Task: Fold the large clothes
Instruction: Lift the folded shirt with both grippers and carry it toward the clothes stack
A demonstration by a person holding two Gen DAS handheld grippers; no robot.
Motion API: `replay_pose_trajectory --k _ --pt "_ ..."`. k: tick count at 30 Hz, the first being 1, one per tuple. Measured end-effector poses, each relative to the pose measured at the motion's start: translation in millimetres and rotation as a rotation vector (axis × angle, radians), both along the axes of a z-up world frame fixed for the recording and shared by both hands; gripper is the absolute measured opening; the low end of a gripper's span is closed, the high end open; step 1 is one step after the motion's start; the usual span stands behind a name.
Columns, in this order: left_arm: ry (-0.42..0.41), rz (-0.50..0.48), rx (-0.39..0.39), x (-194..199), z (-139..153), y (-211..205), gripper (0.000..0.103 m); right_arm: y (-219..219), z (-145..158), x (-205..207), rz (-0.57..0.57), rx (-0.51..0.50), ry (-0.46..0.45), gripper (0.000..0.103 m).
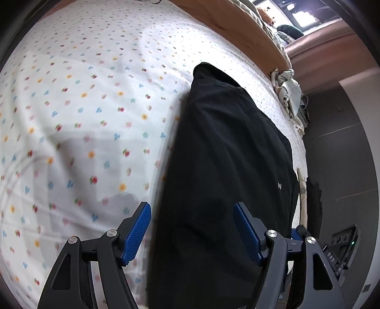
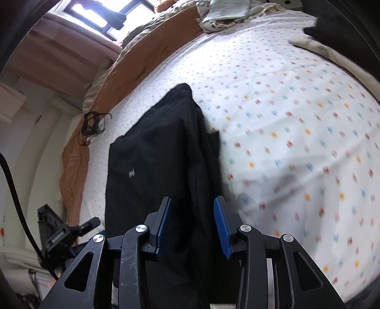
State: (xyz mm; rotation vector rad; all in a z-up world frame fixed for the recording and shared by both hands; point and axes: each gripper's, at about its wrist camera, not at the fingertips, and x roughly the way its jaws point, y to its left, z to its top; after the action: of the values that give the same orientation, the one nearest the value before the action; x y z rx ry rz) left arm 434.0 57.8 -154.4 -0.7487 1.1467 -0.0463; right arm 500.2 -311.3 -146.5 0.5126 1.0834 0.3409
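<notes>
A black garment lies folded lengthwise into a long strip on a white bed sheet with small coloured flowers. It also shows in the right wrist view, with a small white logo on it. My left gripper is open, its blue pads apart above the near end of the garment. My right gripper is open too, jaws narrower, above the near end on its right edge. Neither holds cloth. The other gripper shows at the lower left of the right wrist view.
An orange blanket runs along the far side of the bed, with a tangled black cable on it. Crumpled bedding and a beige cloth lie at the far corners. Dark wall panels stand beside the bed.
</notes>
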Motion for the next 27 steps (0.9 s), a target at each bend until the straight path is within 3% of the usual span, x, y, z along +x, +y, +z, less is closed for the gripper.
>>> replay_pose_trajectory --k 3,6,10,17,27 --pt "0.003 -0.002 0.005 11.2 -2.2 2.4 0.073 2.8 -2.5 23.5 0.039 0.016 0.010 0.056" --pt "-0.002 -0.005 0.010 21.1 -4.4 4.2 0.073 2.3 -9.0 40.5 0.052 0.035 0.027 0.063" --pt "-0.003 -0.016 0.016 36.4 -10.7 7.0 0.073 1.5 -21.4 63.2 0.070 0.042 0.059 0.065" --pt "-0.024 -0.048 -0.004 63.9 -20.4 5.5 0.062 11.7 -54.8 88.9 0.151 0.058 0.135 0.075" --pt "-0.040 -0.060 -0.045 91.8 -35.7 5.2 0.061 13.8 -79.2 107.7 0.221 0.322 0.151 0.074"
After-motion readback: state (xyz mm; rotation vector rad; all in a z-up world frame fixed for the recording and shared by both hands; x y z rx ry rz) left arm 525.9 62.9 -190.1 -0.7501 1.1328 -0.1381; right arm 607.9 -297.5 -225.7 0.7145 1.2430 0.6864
